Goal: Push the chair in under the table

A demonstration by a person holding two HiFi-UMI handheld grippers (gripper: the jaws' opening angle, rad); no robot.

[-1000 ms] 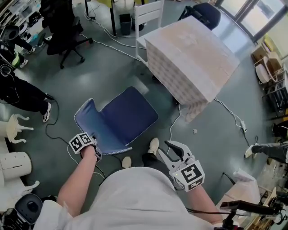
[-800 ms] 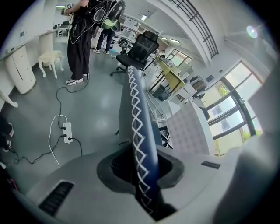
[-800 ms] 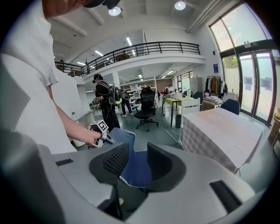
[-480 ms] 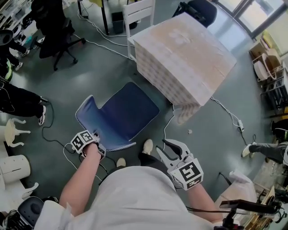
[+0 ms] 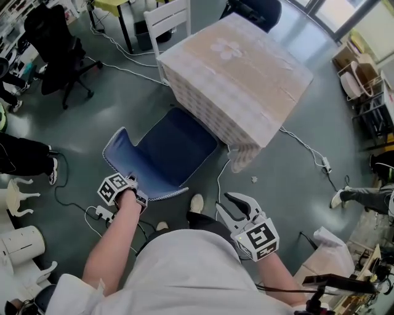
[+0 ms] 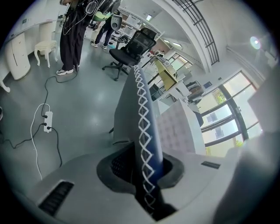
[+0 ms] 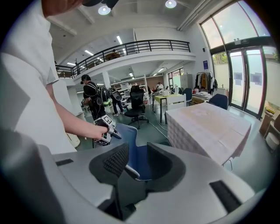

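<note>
- Right, the chair (image 5: 166, 151) stands on the grey floor (image 5: 123, 104) on the near side of the table (image 5: 240, 67). I see its blue seat facing up and its back toward me.
- In the head view, the seat's far corner meets the cloth hanging down the table's near side. Most of the seat is out in the open, not under the tabletop.
- My left gripper (image 5: 136, 195) is clamped on the chair's white-stitched edge at the end nearest me. In the left gripper view the jaws stand narrow, with both pads pressed on that blue edge (image 6: 142, 109), which runs up and away between them.
- My right gripper (image 5: 237, 209) hangs low beside my right leg, well apart from the chair. Its jaws are spread wide with nothing gripped. In the right gripper view I only see the chair's seat (image 7: 133, 148) beyond the gap, untouched.
- From that same view the table (image 7: 210, 127) sits to the right of the chair, covered in a pale patterned cloth.
- My shoe (image 5: 196, 202) is on the floor just beside the seat's near edge.
- A white chair (image 5: 167, 18) stands at the table's far side, a black office chair (image 5: 55, 43) is off to the left, and a power strip (image 5: 101, 213) lies near my left gripper.
</note>
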